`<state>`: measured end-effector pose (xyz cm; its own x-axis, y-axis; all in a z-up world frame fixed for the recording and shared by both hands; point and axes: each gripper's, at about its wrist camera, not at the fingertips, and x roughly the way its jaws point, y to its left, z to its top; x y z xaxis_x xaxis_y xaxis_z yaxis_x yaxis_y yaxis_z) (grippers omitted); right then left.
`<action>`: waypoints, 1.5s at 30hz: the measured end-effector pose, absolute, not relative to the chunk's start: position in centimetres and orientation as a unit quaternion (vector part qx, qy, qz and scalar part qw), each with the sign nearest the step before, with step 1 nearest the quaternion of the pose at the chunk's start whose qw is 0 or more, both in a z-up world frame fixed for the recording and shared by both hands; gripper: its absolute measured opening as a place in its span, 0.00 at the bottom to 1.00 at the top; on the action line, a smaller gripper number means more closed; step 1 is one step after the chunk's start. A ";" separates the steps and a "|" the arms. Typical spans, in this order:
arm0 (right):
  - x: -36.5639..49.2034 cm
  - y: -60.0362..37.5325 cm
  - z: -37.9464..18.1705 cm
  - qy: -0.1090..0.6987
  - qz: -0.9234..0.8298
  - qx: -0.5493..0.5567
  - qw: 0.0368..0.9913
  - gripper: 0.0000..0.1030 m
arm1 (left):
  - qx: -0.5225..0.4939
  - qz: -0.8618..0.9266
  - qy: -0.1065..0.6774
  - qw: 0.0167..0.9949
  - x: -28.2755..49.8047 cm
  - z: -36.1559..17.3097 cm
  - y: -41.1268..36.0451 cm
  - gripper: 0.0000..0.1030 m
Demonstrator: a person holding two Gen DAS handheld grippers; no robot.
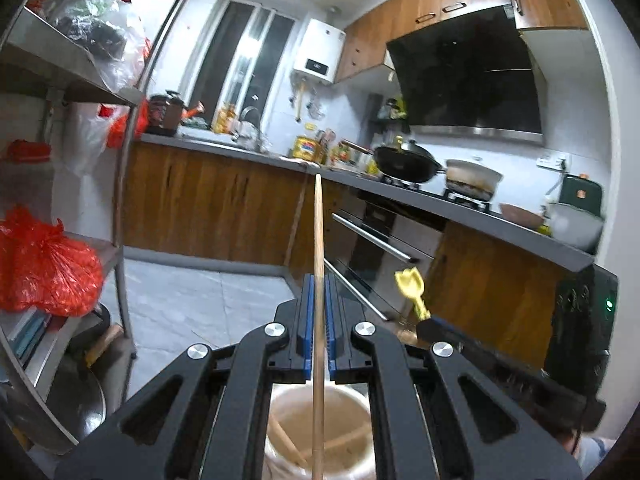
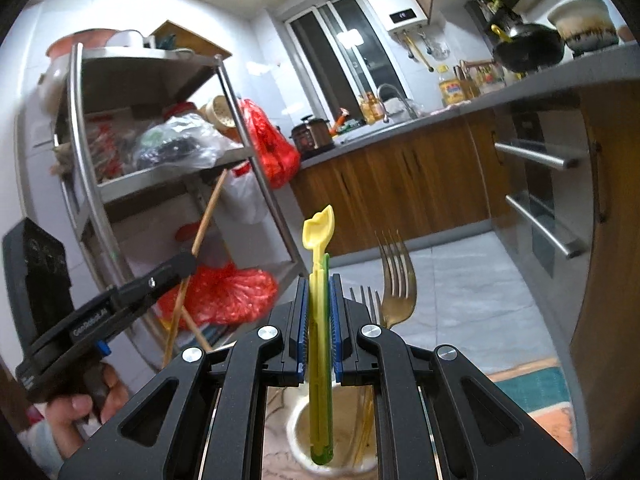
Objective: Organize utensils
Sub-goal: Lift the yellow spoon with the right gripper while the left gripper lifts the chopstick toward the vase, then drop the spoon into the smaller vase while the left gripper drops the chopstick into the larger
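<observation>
Matt pale wooden chopstick is showing smooth grain. Glossy yellow plastic spoon is gleaming. Forks are showing polished metal. Ribbed blue pads are looking rubbery.

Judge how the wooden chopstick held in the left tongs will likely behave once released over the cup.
The chopstick looks thin and straight, so probably stiff and light. Its smooth round shaft may slip or roll. Dropped into the cup, it would likely lean against the rim.
</observation>
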<state>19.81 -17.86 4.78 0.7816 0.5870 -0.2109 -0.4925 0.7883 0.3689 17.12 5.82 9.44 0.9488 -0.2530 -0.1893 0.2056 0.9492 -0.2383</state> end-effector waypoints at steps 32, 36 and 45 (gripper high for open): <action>17.5 -14.3 1.9 0.222 0.270 -0.011 0.937 0.11 | -0.036 -0.123 0.159 0.979 13.6 5.0 4.5 0.05; 16.7 -14.8 2.8 0.215 0.266 -0.011 0.939 0.14 | -0.034 -0.120 0.154 0.980 13.1 5.6 4.5 0.24; 13.4 -18.7 4.6 0.195 0.247 0.032 0.949 0.66 | -0.037 -0.106 0.147 0.983 10.2 6.6 5.4 0.57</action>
<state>13.38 -18.67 4.63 0.8017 0.4812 -0.3546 -0.4559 0.8759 0.1581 10.22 5.39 6.58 0.9339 -0.2200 -0.2820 0.1985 0.9747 -0.1031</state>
